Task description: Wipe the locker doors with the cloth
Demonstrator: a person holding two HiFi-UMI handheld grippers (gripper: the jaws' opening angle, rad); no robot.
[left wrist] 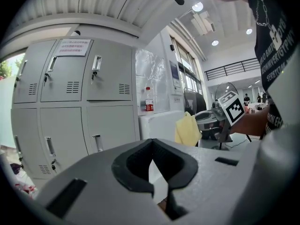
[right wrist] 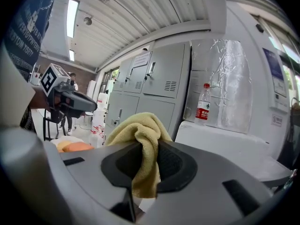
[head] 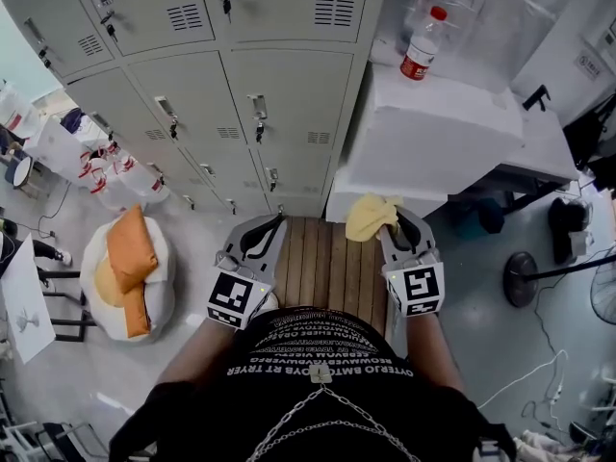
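big grey bank of lockers (head: 279, 94) fills the top of the head view, every door shut, small handles and vent slots on each one. to its right sits a white block (head: 452, 133), butted up against the locker side. down on the floor to the left, a white beanbag (head: 162, 292) with an orange cushion (head: 130, 248) lying on top. right below the person, a wooden slatted platform (head: 322, 258) runs up to the foot of the lockers, and both tools are held low over it, side by side, pointing at the bottom row of doors. the left tool (left wrist: 151, 144) is clenched, jaws drawn together at the tips, nothing between them, and it hangs over the left edge of the platform. the right tool (right wrist: 143, 146) is over the right edge and it's grasping the cloth (right wrist: 138, 125): yellow, fuzzy, bunched up in a hump over the jaw tips with a fold hanging down between the pads. from the head view that cloth sits in front of the base of the white block, just right of the lowest lockers; in the right gripper view the doors stand well ahead of it, so there's no contact with any door. up on the white block, near its back corner, a clear bottle (head: 421, 46) stands upright, red cap, red label.
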